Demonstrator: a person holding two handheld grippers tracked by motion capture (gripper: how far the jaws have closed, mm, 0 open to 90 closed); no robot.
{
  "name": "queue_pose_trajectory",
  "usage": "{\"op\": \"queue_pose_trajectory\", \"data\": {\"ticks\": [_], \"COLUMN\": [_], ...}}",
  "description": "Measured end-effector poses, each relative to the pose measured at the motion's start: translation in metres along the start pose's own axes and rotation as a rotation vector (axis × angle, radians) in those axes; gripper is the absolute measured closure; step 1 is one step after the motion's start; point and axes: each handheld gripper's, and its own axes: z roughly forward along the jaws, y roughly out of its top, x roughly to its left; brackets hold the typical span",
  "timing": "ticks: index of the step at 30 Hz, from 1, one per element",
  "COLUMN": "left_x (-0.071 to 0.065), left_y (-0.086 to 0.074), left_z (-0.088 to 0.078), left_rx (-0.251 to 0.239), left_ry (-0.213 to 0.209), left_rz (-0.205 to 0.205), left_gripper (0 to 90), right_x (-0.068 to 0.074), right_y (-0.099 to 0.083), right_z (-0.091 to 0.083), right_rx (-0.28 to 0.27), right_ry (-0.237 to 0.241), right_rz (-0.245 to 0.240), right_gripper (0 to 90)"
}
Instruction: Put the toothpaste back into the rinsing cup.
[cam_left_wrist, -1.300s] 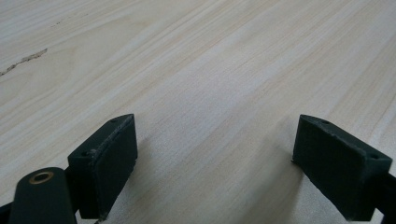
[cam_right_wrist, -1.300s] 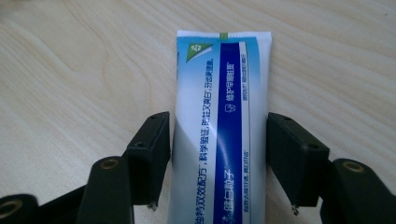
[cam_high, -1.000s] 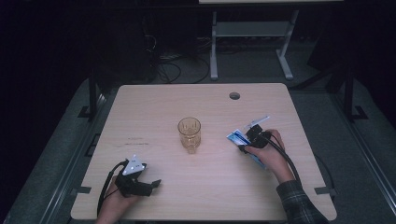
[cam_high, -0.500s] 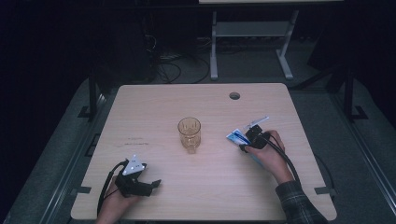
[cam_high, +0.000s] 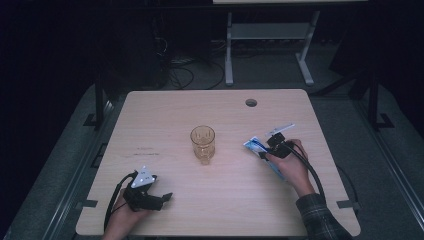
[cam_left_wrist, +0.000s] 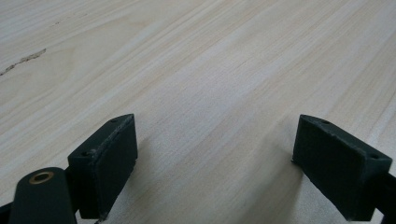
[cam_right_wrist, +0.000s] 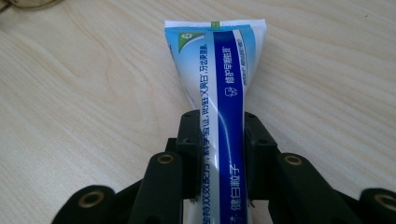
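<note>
A: Right gripper view — right tongs have just been closing; pads now pinch the toothpaste tube on both flanks.

B: So the grab looks made; lifting seems next. Tube's place?

A: Flat on the bench, right of the glass, well apart. Blue and white, crimped end pointing away from the tongs.

B: Left tongs?

A: Spread wide over bare wood, holding nothing.

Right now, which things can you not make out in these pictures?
- Toothpaste tube: its cap end, cut off by the bottom edge of the right gripper view and hidden under the hand in the high view.
- Glass: too small in the high view to tell whether it holds anything.
- Tube print: too small in the high view.
</note>
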Motion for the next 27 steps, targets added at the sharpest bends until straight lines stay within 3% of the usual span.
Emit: {"op": "queue_pose_trajectory", "data": {"ticks": [8,17,27], "left_x": [0.0,0.0,0.0], "left_y": [0.0,0.0,0.0], "left_z": [0.0,0.0,0.0], "left_rx": [0.001,0.0,0.0], "left_ry": [0.0,0.0,0.0], "left_rz": [0.0,0.0,0.001], "left_gripper": [13.2,13.2,13.2], "right_x": [-0.006,-0.01,-0.012], "right_y": [-0.004,-0.005,-0.003], "right_z": [-0.006,-0.016,-0.035], "right_rx": [-0.077,-0.134,-0.239], "right_ry": [0.058,0.083,0.101], "right_rz": [0.041,0.072,0.102], "right_gripper": [72.9,72.9,72.9]}}
